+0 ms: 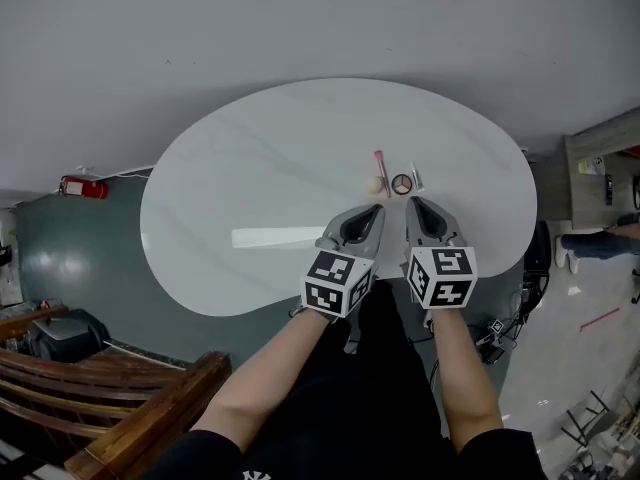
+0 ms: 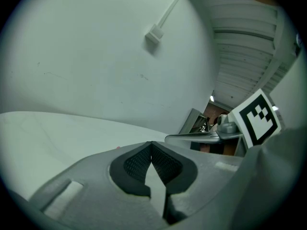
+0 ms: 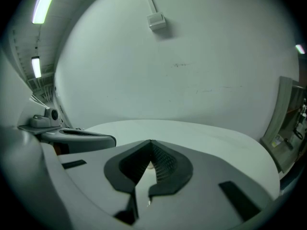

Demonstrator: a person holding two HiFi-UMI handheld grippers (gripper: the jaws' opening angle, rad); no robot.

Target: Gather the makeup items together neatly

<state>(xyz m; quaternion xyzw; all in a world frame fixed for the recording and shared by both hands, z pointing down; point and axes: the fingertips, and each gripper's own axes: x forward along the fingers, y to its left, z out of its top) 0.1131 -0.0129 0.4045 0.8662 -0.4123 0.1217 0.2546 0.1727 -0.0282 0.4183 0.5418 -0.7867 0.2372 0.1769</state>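
White oval table (image 1: 250,168) below me: pink brush (image 1: 380,163), beige sponge (image 1: 375,185) and round compact (image 1: 402,183) sit clustered just beyond my left gripper (image 1: 374,211) and right gripper (image 1: 416,204), both pinched closed, holding nothing.

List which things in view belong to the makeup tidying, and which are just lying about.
Belong to the job:
slim pink makeup stick
round beige sponge
round black-rimmed compact
small pale item, too small to identify

Just lying about:
red fire extinguisher
brown wooden bench
black bag
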